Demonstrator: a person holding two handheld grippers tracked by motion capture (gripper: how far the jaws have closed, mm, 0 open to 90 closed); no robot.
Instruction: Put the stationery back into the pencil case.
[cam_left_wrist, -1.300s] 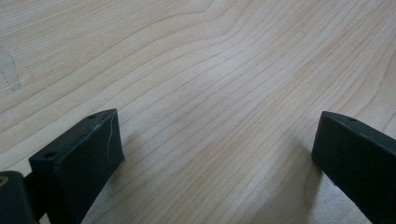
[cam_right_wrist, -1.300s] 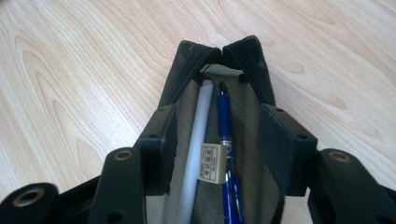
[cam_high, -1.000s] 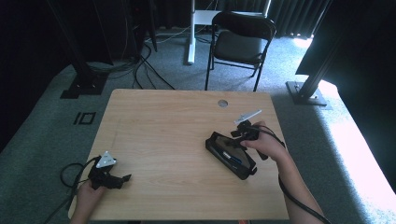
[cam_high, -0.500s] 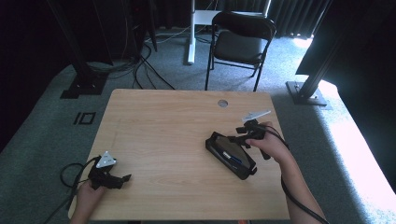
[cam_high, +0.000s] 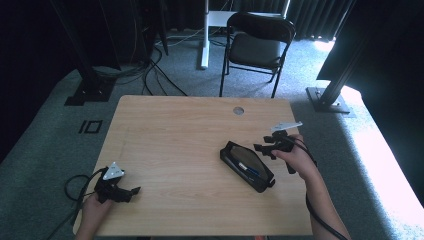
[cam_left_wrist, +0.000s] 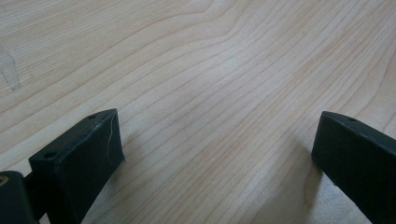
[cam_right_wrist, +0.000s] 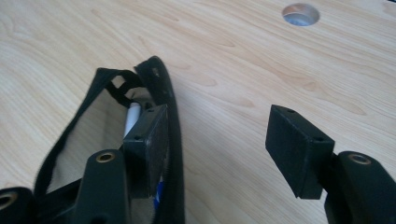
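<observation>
Left gripper (cam_high: 131, 191) sits at the near left corner of the desk (cam_high: 175, 130), well apart from the pencil case. Its jaws stand spread wide over bare wood in the left gripper view (cam_left_wrist: 212, 154), nothing between them.

Pencil case (cam_high: 247, 166), black and open, lies flat on the desk right of centre, running slantwise. A pen (cam_high: 248, 169) shows inside it, white with a blue part.

Right gripper (cam_high: 265, 148) is at the far right end of the case. My right hand (cam_high: 295, 157) holds it just right of the case. In the right gripper view (cam_right_wrist: 217, 140) one jaw sits inside the case mouth against the zip edge (cam_right_wrist: 170, 121); the other hangs outside over wood. The jaws have just been opening, and the edge lies between them unpinched.

Cable hole (cam_high: 238, 110) lies beyond the case, near the desk's far edge.
</observation>
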